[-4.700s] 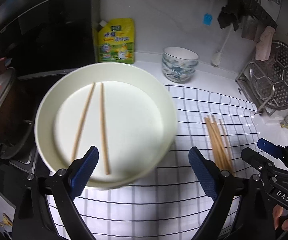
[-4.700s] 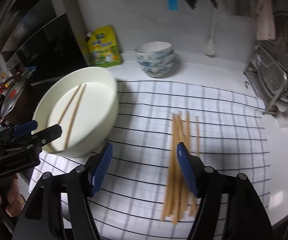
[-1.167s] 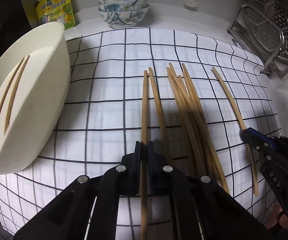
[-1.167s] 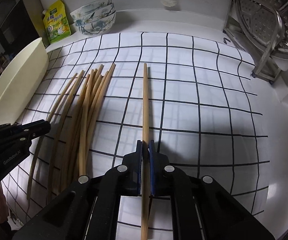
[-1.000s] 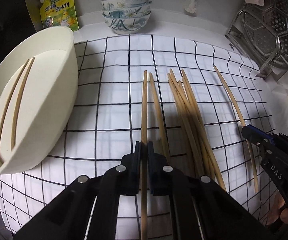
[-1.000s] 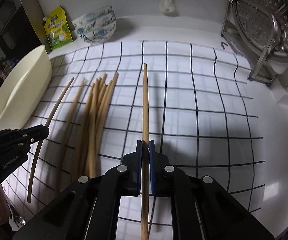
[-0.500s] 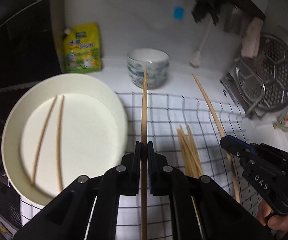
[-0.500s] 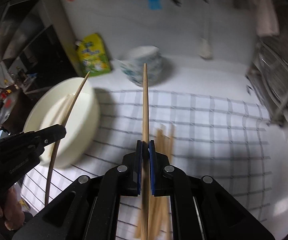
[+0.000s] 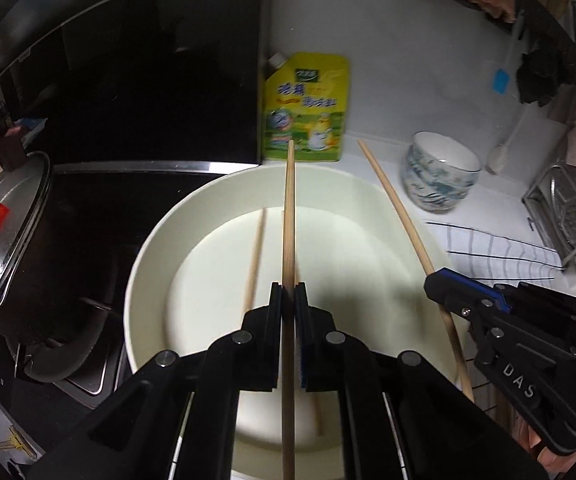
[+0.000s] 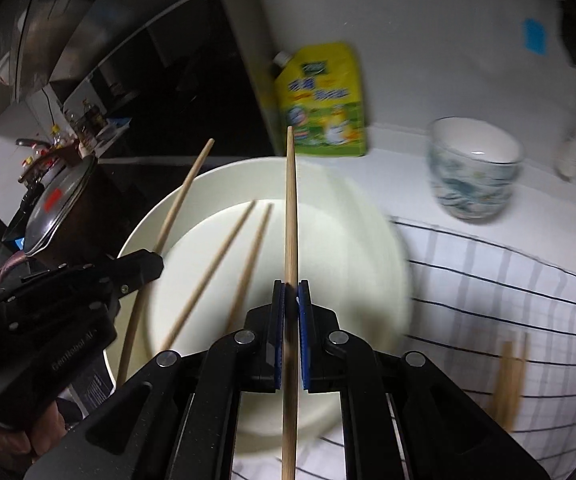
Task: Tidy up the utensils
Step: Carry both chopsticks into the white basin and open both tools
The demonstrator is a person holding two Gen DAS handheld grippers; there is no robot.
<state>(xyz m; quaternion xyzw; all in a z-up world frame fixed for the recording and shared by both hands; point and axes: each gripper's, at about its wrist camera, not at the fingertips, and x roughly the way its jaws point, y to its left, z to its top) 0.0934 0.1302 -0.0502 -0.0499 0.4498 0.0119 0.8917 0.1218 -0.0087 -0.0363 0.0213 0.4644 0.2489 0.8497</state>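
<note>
The left gripper [image 9: 287, 300] has its jaws clamped on one wooden chopstick [image 9: 289, 216], the right gripper [image 10: 291, 300] on another [image 10: 291, 208]. Both hang above the round cream basin [image 10: 384, 240], where two chopsticks [image 10: 224, 264] lie. Beyond stands a yellow-green pouch [image 9: 306, 112].

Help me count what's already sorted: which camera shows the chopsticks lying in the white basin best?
The right wrist view: both chopsticks lying in the white basin show almost whole, left of the right gripper's held chopstick. In the left wrist view one shows clearly; the left gripper and its chopstick mostly hide the other.
</note>
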